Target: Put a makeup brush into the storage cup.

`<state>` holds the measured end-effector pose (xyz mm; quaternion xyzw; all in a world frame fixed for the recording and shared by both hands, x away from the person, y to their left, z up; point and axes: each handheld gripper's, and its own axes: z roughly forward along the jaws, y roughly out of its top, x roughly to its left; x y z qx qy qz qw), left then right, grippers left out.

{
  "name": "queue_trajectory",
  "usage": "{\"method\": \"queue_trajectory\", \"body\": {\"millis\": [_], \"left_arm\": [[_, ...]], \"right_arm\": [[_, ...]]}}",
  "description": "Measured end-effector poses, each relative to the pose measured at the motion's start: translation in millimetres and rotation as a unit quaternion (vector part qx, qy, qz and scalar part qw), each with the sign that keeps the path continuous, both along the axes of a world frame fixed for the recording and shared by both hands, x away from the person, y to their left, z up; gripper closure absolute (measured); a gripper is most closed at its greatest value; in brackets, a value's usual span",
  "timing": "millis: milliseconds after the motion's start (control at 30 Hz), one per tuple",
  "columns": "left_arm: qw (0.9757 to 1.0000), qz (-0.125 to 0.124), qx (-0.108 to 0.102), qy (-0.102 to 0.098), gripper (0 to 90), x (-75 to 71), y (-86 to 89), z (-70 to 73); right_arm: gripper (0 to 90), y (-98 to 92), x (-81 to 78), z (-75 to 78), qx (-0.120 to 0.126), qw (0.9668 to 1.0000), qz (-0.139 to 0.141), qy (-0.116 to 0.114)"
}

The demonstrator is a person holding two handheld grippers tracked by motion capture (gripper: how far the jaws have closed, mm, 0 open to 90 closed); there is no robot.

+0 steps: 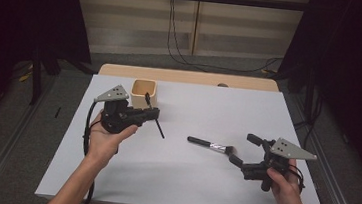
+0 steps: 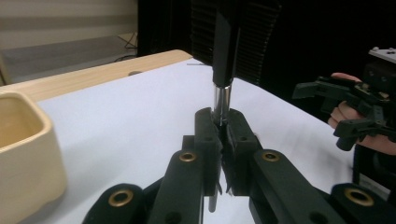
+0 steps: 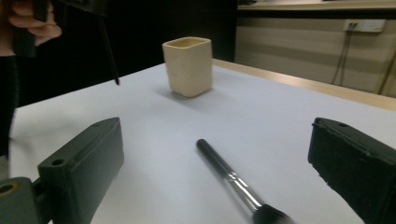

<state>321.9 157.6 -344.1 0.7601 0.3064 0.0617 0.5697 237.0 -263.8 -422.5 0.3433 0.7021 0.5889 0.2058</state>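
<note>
Two hand-held grippers, two makeup brushes and one cream cup sit over a white table (image 1: pixel 111 175).

Nearest the person, at about 4 o'clock on the table in the high view, the right gripper (image 1: pixel 241 149) is held by the right hand (image 1: pixel 285 188). Its two black jaws stand wide apart with nothing between them. Just beyond its jaws, near the table's middle, the first brush (image 1: pixel 211 145) lies flat, black handle pointing to 9 o'clock, silver collar and dark bristles toward the gripper. In the right gripper view this brush (image 3: pixel 231 178) lies between the spread jaws, untouched.

At about 10 o'clock, the left hand (image 1: pixel 105 137) holds the left gripper (image 1: pixel 152 113) above the table. Its jaws are clamped on the second brush (image 1: pixel 156 121), a thin black one slanting down toward 5 o'clock. In the left gripper view the pads pinch it by its silver collar (image 2: pixel 221 100).

Farthest, at 11 o'clock, the single cream cup (image 1: pixel 144 93) stands upright just behind the left gripper.
</note>
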Motion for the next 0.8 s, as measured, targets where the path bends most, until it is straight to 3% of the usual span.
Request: {"method": "queue_trajectory", "body": {"millis": [500,800], "left_arm": [[0.9984,0.053,0.019,0.003,85.9,25.0,27.8,7.7],[0.996,0.086,0.007,-0.021,85.9,36.2,34.3,11.1]], "right_arm": [[2.1,-21.1,-19.0,-16.0,-0.026,0.9979,-0.058,-0.014],[1.1,-25.0,-24.6,-22.7,-0.02,0.9974,-0.066,-0.022]]}}
